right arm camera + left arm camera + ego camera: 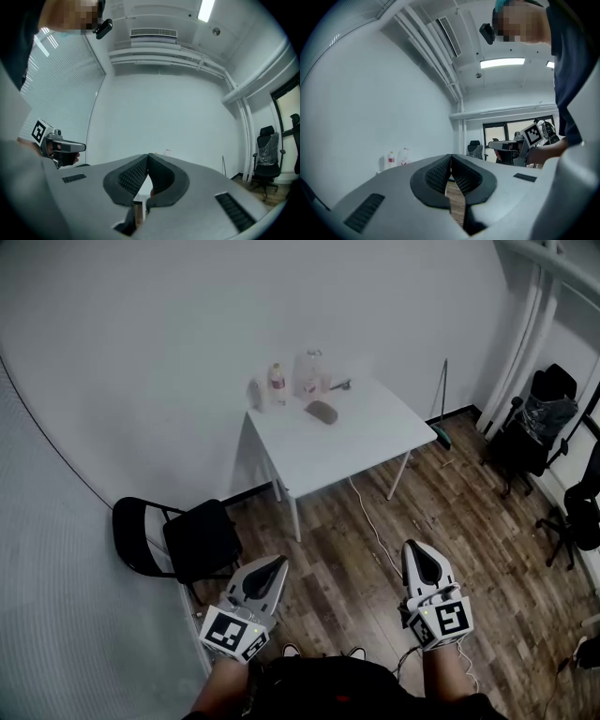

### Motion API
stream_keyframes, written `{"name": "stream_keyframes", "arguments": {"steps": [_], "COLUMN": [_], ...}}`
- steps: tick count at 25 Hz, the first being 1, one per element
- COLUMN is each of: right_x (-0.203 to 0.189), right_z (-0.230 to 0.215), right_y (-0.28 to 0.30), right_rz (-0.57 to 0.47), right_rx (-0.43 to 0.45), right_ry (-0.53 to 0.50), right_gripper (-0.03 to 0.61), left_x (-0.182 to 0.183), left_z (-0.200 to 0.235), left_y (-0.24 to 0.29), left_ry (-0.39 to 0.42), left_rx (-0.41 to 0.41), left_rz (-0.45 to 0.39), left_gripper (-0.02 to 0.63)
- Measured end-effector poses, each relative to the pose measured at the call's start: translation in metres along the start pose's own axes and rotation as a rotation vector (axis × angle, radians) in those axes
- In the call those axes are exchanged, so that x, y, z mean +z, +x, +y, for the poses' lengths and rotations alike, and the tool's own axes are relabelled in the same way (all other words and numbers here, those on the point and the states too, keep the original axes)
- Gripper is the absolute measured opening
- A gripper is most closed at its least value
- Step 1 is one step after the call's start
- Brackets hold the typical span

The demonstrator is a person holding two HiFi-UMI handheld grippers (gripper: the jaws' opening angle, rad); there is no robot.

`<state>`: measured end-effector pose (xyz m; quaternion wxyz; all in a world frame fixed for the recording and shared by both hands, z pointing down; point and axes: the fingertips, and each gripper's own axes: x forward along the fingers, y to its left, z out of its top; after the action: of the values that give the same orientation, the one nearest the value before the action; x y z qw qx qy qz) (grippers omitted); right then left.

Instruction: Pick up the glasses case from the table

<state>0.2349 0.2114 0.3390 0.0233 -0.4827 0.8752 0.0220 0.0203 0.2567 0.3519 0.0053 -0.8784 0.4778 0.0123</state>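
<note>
You face white walls (141,334), a wood-plank floor (469,521), a white tabletop (366,439) and a black folding chair (202,540).

Perhaps 3 bottles (277,382) are too small to identify.

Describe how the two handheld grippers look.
Both match: the left gripper and right gripper have light grey, tapering bodies with black textured pads on the jaws. Each carries a white cube printed with black square markers at its rear.
</note>
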Motion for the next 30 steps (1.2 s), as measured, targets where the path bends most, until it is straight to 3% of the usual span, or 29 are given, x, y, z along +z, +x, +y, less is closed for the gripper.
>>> {"name": "stream_keyframes", "arguments": {"steps": [7, 12, 17, 21, 24, 30], "right_x": [-0.009, -0.012, -0.031, -0.037, -0.05, -0.064], "right_z": [0.026, 0.077, 0.106, 0.104, 0.091, 0.066], "right_y": [0.02, 0.051, 0.085, 0.106, 0.119, 0.162], "right_rz": [-0.001, -0.021, 0.012, 0.025, 0.073, 0.081], "right_rx": [0.047, 0.109, 0.078, 0.036, 0.006, 0.025], "right_ry": [0.048, 0.041, 0.056, 0.104, 0.078, 0.064], "right_gripper": [0.021, 0.02, 0.02, 0.02, 0.02, 0.02], "left_x": [-0.006, -0.018, -0.027, -0.03, -0.038, -0.046], "left_z": [0.024, 0.069, 0.114, 0.135, 0.144, 0.17], "left_y": [-0.011, -0.038, -0.05, -0.045, -0.033, 0.007], "left_ry": [-0.022, 0.005, 0.03, 0.022, 0.015, 0.02], "left_rx": [-0.002, 0.017, 0.001, -0.016, -0.026, -0.027], "left_rz": [-0.004, 0.011, 0.032, 0.025, 0.031, 0.042], "left_gripper": [0.02, 0.02, 0.021, 0.021, 0.02, 0.02]}}
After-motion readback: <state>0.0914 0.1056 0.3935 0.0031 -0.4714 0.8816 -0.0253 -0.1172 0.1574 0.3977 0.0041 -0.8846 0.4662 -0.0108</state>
